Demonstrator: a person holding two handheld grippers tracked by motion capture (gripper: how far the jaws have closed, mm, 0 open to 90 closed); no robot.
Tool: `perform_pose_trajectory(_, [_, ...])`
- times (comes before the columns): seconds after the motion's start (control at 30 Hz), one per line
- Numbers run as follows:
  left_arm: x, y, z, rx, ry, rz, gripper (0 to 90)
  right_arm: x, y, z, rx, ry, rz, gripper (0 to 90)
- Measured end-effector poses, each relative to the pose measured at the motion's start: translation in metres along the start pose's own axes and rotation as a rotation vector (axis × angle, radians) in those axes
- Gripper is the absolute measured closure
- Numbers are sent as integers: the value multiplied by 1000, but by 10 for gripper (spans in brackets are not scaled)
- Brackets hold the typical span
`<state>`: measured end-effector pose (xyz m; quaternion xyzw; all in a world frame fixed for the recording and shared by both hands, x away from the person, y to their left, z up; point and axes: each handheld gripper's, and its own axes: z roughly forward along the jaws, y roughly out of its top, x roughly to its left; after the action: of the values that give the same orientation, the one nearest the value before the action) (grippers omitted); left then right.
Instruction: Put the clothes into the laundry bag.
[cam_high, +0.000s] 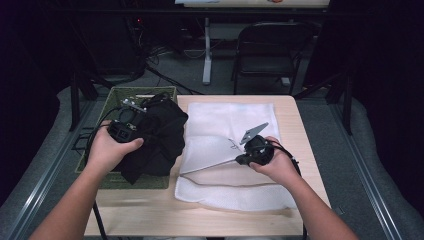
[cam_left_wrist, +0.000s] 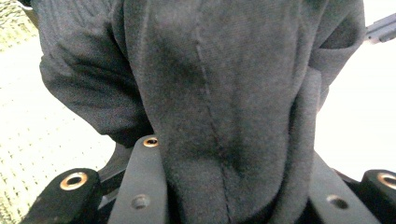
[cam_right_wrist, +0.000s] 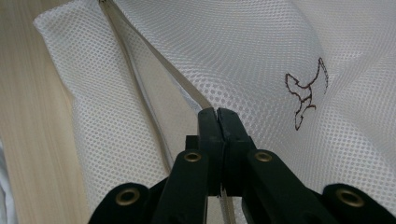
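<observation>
The left hand-held gripper (cam_high: 131, 116) clamps a black garment (cam_high: 159, 136) while the right hand-held gripper (cam_high: 237, 160) pinches the white mesh laundry bag's (cam_high: 235, 120) opening edge.

We see bare counter (cam_high: 150, 212) along the near edge; the green basket (cam_high: 117, 95) blocks the left side.

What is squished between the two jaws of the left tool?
A black garment, bunched between the left tool's jaws, seen in the left gripper view.
</observation>
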<state>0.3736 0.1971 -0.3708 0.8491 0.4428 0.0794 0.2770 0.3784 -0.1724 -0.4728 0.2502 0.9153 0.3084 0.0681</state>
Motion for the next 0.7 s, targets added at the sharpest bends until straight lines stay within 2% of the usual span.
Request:
perform_pose_trajectory(0.2, [-6, -1, 2, 3, -18, 20, 685, -4, 1, -1, 5, -12, -15, 892])
perform_pose_trajectory(0.27, [-7, -1, 4, 4, -25, 21, 685, -5, 1, -1, 5, -12, 2, 892])
perform_pose_trajectory(0.43, [-8, -3, 8, 17, -28, 28, 685, -6, 1, 0, 6, -14, -4, 892])
perform_pose_trajectory(0.7, [-10, -8, 5, 8, -31, 34, 685, -11, 1, 0, -5, -11, 2, 892])
